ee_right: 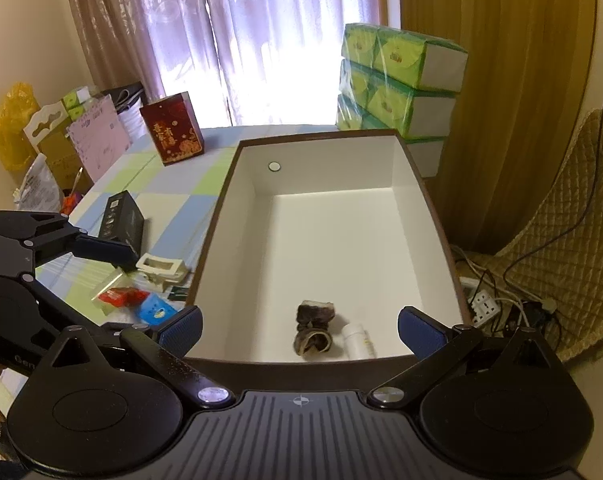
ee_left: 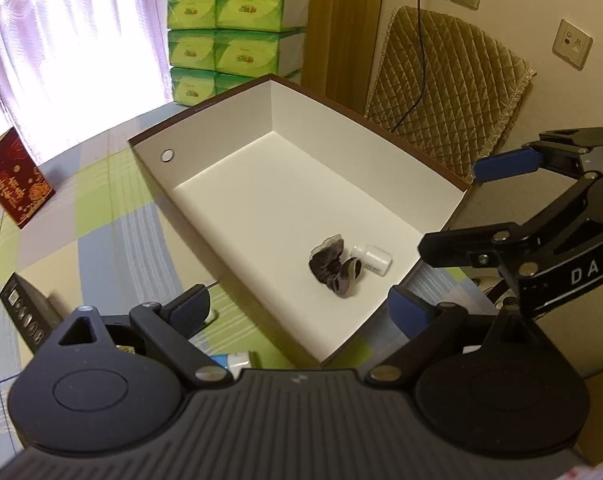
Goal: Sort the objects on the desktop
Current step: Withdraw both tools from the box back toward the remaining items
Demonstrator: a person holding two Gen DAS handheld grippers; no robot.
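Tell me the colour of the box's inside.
White inside the box, brown rim; clearest in the right wrist view.

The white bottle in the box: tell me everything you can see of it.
The bottle is small, white and cylindrical, apparently plastic, with a cap on one end and faint print on its side, too small to read. It lies on its side on the white floor of the box, in the corner nearest the grippers. A crumpled dark cloth lies right beside it, seemingly touching it. Nothing grips it: both grippers are open and held apart from it.
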